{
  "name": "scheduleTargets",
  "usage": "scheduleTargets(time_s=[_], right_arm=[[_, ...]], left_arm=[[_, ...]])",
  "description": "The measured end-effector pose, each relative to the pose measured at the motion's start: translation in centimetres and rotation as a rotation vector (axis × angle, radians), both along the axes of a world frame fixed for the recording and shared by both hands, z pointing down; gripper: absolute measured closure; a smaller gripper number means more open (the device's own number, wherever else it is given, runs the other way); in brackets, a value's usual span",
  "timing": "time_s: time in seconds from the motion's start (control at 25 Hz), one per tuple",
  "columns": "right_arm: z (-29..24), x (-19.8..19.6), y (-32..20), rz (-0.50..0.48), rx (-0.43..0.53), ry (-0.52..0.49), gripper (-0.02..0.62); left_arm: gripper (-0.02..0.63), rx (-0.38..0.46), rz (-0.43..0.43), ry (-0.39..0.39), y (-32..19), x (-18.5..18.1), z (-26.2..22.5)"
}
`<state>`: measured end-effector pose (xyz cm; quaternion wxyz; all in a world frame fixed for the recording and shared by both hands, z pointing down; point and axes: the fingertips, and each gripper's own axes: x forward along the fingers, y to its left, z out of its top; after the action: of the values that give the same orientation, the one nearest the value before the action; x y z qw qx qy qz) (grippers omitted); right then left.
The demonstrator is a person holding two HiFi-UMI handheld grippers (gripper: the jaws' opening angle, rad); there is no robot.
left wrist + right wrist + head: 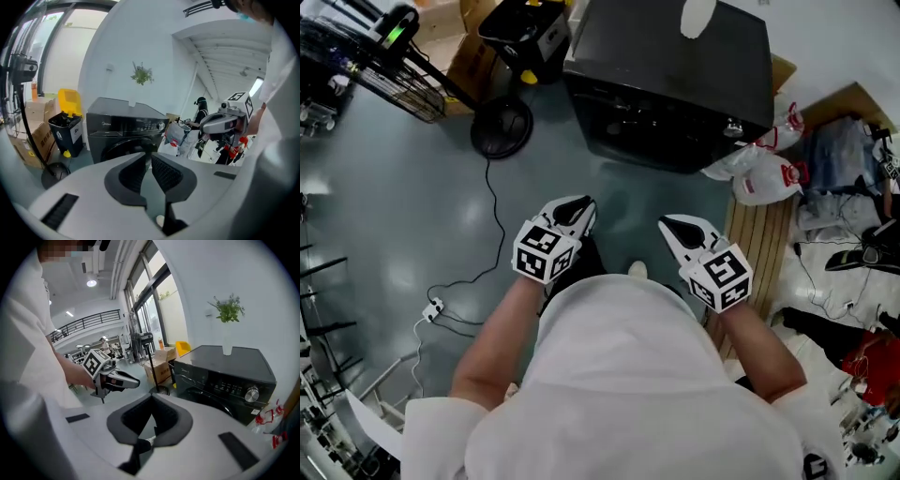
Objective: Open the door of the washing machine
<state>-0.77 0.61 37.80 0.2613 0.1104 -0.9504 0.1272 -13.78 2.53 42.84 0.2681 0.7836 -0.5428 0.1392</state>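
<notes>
Black-padded pair: left gripper (577, 208) and right gripper (673, 225), both closed tip to tip, empty. Risk: shut jaws would likely skid off the door (213, 401) unless parted first. Forearms (497, 347) side by side, angled slightly downward. Floor cable (491, 187) ahead: possible snag underfoot. Beyond, well apart from both grippers: black washing machine (675, 66), door shut, facing them.

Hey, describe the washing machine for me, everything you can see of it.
The washing machine is a black, glossy front-loader standing upright on the grey floor by a white wall. Its round door looks shut; the panel above has a silver knob. A white vase stands on top; white bags lie at its side.
</notes>
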Motion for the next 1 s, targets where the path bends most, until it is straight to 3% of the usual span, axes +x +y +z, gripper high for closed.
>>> scheduleTargets(time_s=[0.12, 0.44, 0.64, 1.0], right_arm=[[0.4, -2.3, -2.0, 0.079, -0.012, 0.026, 0.586], [1.0, -9.5, -4.7, 0.244, -0.028, 0.081, 0.586], [2.0, -10.7, -5.9, 0.352, -0.053, 0.135, 0.586], [4.5, -10.3, -6.4, 0.445, -0.156, 0.22, 0.586]], left_arm=[[0.499, -0.015, 0.075, -0.02, -3.6, -3.1, 2.3], [0.499, -0.041, 0.298, -0.077, -12.0, -9.9, 8.6], [0.489, -0.092, 0.396, -0.102, -16.4, -11.5, 13.6], [0.483, -0.173, 0.52, -0.214, -22.3, -11.8, 22.6]])
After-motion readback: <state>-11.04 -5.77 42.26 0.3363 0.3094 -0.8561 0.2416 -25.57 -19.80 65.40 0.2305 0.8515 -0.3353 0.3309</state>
